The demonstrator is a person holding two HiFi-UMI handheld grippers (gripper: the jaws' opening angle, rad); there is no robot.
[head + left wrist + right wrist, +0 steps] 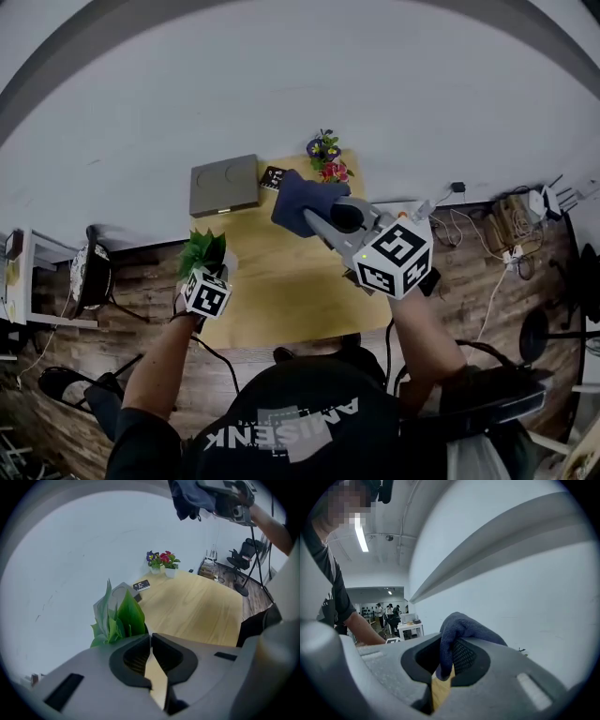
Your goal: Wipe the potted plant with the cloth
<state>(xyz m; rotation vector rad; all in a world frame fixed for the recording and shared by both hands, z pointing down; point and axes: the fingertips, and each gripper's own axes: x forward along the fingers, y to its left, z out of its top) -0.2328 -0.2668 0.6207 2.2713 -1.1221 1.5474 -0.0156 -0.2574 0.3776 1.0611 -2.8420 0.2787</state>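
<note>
A small potted plant (202,249) with broad green leaves stands at the left edge of the wooden table (281,272). My left gripper (211,266) is right at it, pointing down. In the left gripper view the leaves (119,618) rise just beyond the left jaw, and the pot is hidden. The left gripper (150,637) has its jaws all but closed, with only bare table showing in the slit. My right gripper (316,214) hovers above the table's far part, shut on a dark blue cloth (302,195). That cloth (461,625) bulges out over the tips of the right gripper (447,660).
A grey flat box (225,185) lies at the table's far left, with a black marker card (274,177) beside it. Two flower pots (328,159) stand at the far edge against the white wall. Cables and a box (511,225) lie on the floor to the right.
</note>
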